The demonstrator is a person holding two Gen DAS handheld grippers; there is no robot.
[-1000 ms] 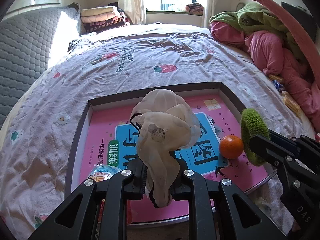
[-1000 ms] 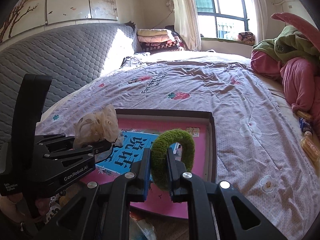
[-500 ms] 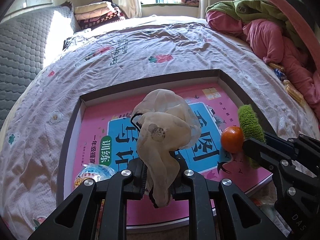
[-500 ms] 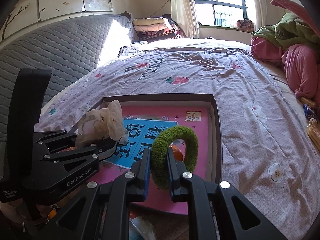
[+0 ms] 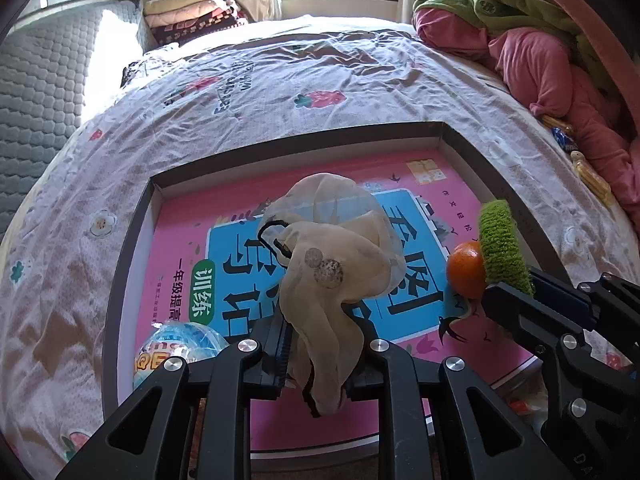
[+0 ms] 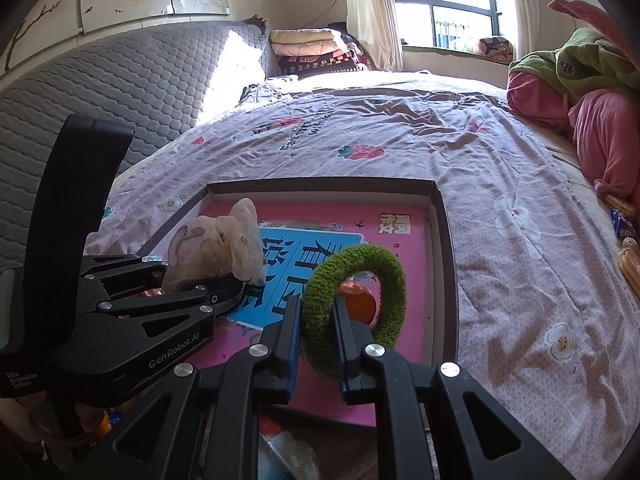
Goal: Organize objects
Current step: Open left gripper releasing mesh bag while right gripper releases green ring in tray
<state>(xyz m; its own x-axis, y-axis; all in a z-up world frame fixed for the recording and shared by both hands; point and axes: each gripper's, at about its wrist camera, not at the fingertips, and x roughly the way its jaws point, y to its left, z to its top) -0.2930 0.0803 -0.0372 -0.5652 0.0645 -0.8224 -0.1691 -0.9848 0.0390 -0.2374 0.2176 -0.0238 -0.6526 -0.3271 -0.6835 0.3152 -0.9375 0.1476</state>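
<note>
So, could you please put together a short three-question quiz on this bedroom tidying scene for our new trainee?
1. True or false: the left gripper holds nothing.
2. Which thing is the right gripper clamped on? A) the tangerine B) the green fuzzy ring C) the blue-lidded container
3. Fill in: the tangerine lies inside the shallow ____ on the bed, on the pink printed sheet.

Key:
1. False: it is shut on the beige sheer scrunchie.
2. B
3. box
</note>
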